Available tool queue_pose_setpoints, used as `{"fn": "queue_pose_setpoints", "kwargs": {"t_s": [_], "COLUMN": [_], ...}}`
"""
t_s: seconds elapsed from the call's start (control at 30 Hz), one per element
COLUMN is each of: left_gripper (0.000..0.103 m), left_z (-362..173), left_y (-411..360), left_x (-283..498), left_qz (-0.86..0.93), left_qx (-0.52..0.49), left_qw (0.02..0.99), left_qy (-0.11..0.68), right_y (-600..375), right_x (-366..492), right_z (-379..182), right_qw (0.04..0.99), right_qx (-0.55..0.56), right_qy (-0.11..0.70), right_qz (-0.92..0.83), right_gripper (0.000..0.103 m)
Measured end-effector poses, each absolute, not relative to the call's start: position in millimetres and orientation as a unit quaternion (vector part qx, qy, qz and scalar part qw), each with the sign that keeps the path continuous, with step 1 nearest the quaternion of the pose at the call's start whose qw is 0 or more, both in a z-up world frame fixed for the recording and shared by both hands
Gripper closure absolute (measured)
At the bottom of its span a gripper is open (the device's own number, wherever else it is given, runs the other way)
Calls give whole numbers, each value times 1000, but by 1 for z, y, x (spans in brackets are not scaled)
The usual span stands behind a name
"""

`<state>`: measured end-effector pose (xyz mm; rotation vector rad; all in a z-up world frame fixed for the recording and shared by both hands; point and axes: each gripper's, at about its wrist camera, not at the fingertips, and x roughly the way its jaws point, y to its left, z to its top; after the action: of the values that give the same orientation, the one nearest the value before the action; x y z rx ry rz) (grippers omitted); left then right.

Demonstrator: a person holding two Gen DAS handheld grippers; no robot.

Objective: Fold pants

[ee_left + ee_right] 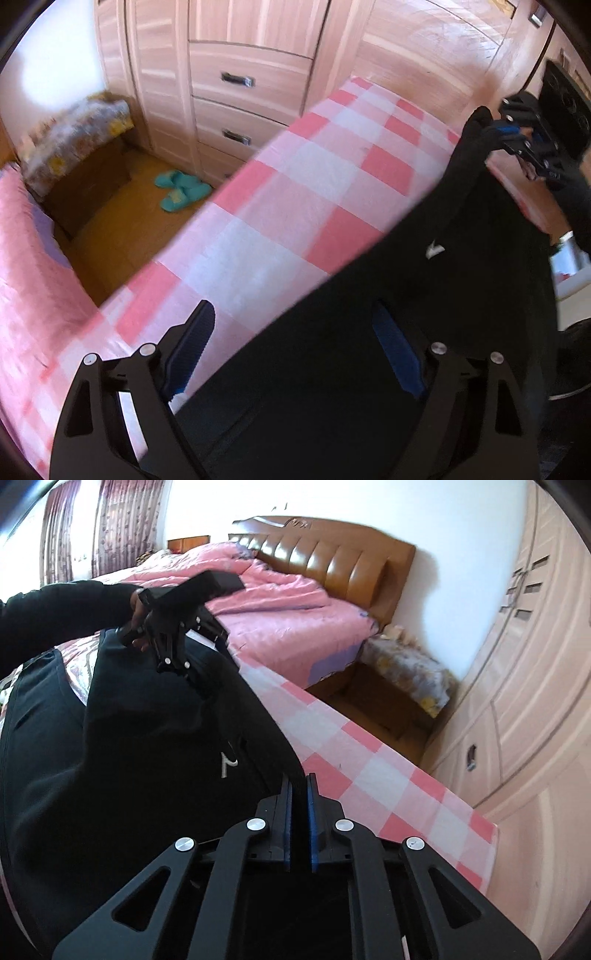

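Note:
Black pants with a small white logo hang stretched above a table with a pink and white checked cloth. My left gripper is open, its jaws wide apart, with the pants' near edge lying between the blue pads. My right gripper is shut on the pants' far edge and holds it up; it also shows at the right of the left wrist view. The left gripper shows at upper left of the right wrist view.
A light wooden wardrobe with drawers stands beyond the table. Teal slippers lie on the floor. A bed with pink bedding and a brown headboard, and a covered nightstand, stand to the side.

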<state>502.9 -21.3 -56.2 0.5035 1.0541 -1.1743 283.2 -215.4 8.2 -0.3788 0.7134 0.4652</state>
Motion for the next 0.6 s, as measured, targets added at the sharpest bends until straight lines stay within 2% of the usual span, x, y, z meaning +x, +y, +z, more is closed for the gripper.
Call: {"fn": "queue_pose_setpoints", "kwargs": {"t_s": [0.03,0.07,0.1,0.13,0.17,0.3,0.43,0.6], "left_gripper": [31,38,60,76,80,87,87,87], "left_z": [-58,-57,-55,-50,-44,3,54,69], "left_y": [-19,-18,-16,-12,-9,3,9,15], "left_x": [499,495,491,484,478,429,339,205], "left_qz": [-531,-529,-530,-528,-521,-482,-406,-332], "left_qx": [218,221,222,221,225,263,348,416], "left_qw": [666,668,668,672,682,739,797,827], "left_qy": [478,475,473,470,462,390,280,182], "right_y": [-213,-212,-211,-210,-211,-215,-216,-210], "right_x": [279,274,272,269,267,249,206,129], "right_z": [8,8,6,4,3,13,36,34], "right_qw": [897,900,901,903,905,919,932,934], "right_qx": [-181,-182,-187,-188,-184,-169,-159,-157], "right_qy": [340,337,335,335,336,315,279,267], "right_qz": [217,210,201,190,183,166,167,178], "right_gripper": [94,94,95,95,95,95,95,95]}}
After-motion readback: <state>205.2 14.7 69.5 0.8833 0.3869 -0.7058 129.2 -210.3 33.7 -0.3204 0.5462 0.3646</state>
